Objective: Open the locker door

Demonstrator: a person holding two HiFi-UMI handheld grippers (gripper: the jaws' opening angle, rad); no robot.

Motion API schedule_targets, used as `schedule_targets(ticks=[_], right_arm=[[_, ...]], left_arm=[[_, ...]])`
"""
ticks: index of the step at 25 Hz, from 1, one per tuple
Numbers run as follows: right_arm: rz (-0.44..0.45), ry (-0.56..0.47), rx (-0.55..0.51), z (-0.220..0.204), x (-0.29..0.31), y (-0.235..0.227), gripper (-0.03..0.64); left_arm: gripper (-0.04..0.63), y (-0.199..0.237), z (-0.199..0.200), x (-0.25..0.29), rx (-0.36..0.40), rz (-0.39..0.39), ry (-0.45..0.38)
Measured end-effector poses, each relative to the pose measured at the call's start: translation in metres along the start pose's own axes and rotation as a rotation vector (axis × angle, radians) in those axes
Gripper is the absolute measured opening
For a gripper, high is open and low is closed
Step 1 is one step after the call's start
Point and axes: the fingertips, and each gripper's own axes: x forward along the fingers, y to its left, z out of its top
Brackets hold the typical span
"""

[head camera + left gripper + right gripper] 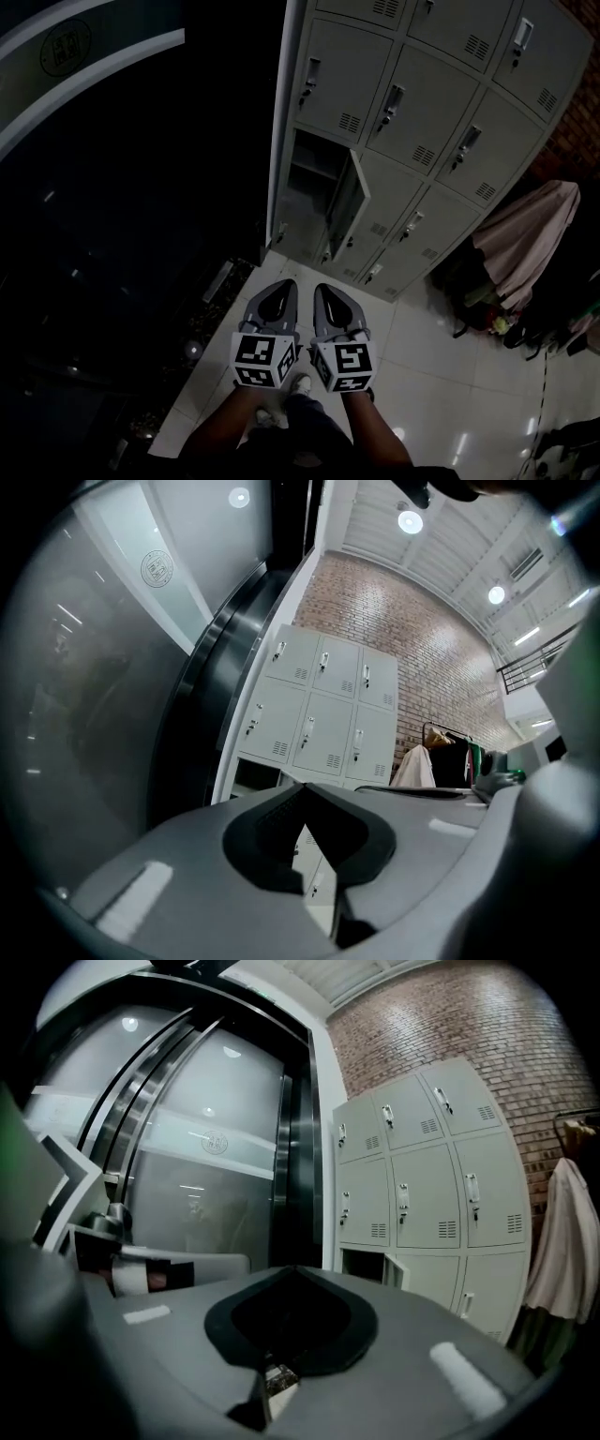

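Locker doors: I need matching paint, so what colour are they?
Light grey; the locker doors show best in the right gripper view.

No wording can be read. At eleven o'clock in the head view, a round emblem (66, 47) on the glass wall (94, 714) is too small to make out. The left cube (264, 360) and right cube (344, 366) bear only square markers.

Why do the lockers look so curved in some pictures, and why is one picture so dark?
Head view: dim overall, the left half nearly black, only the lockers and pale floor tiles readable. Left gripper view: wide-angle lens bows the lockers and brick wall; ceiling lamps glare. Right gripper view: same bending, corners blacked out, glass wall reflects lights.
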Motion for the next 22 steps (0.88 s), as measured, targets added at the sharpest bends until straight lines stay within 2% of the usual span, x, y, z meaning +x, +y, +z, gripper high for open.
schedule_targets(ticks=[6,22], right_arm=[[-0.004,0.009,-0.012,0.006,-0.025,0.013,0.002],[-0.022,-0.005,0.010,0.003,-0.034,0.006,0.002]], left_arm=[[0.005,-0.024,0.001,-0.024,0.030,-0.045,0.001],[0.005,-0.029,0.000,-0.026,0.050,-0.050,0.008]])
